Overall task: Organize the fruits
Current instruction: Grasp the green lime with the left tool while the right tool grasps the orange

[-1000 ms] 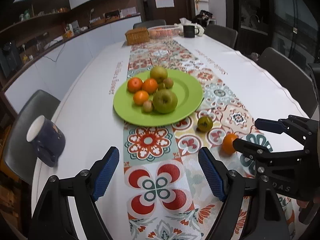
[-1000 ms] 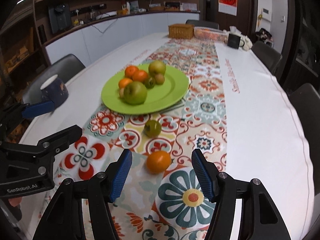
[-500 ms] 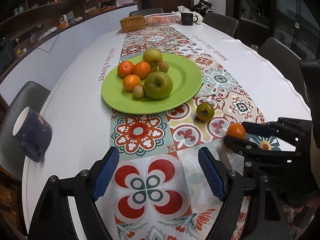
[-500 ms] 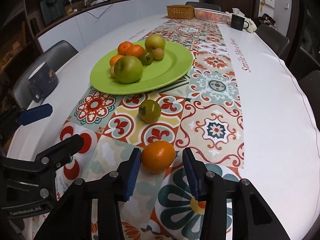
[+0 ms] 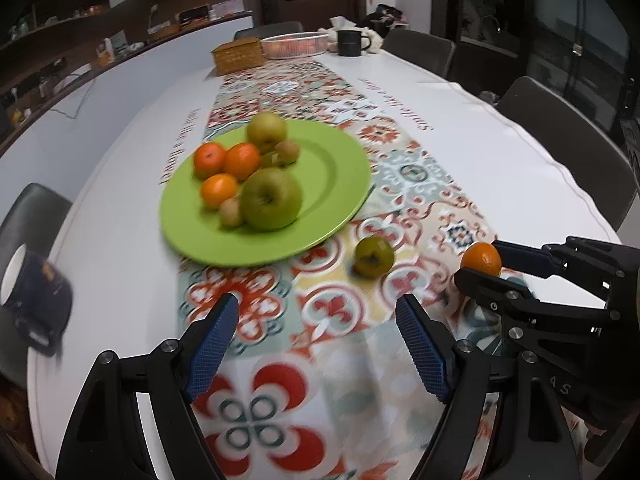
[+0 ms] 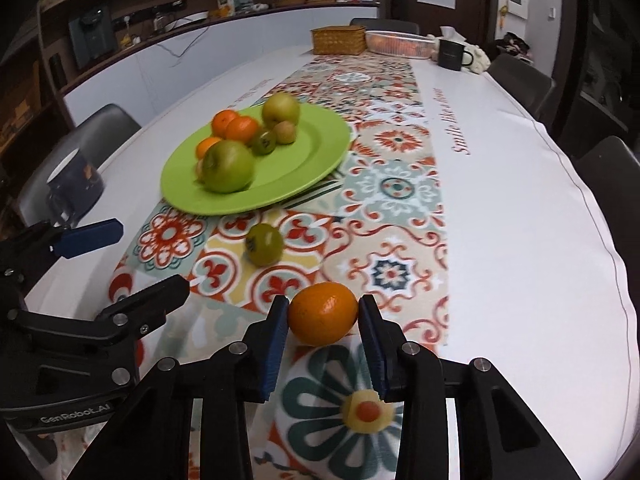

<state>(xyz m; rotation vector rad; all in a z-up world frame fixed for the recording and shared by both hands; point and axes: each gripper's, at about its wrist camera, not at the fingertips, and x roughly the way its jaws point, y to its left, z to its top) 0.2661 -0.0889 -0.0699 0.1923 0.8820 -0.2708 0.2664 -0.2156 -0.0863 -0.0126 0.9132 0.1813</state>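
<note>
The white surface [image 6: 520, 208] carries a patterned runner [image 6: 384, 184] beside red script reading "Smile like a flower". A green plate [image 6: 312, 160] on the runner holds apples, oranges and small kiwis. The left gripper [image 5: 316, 344], marked "GenRobot.AI", hovers with jaws wide apart. The right gripper [image 6: 323, 332] has its jaws clamped on a smooth, glossy orange [image 6: 322, 314] near the runner's end. A green persimmon [image 6: 264, 244] lies loose between orange and plate.

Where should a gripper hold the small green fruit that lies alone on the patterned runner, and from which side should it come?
Grip the green fruit across its widest middle, coming from the near side, low along the runner. It is round and stands apart from the green plate, and the left gripper is open and free.
</note>
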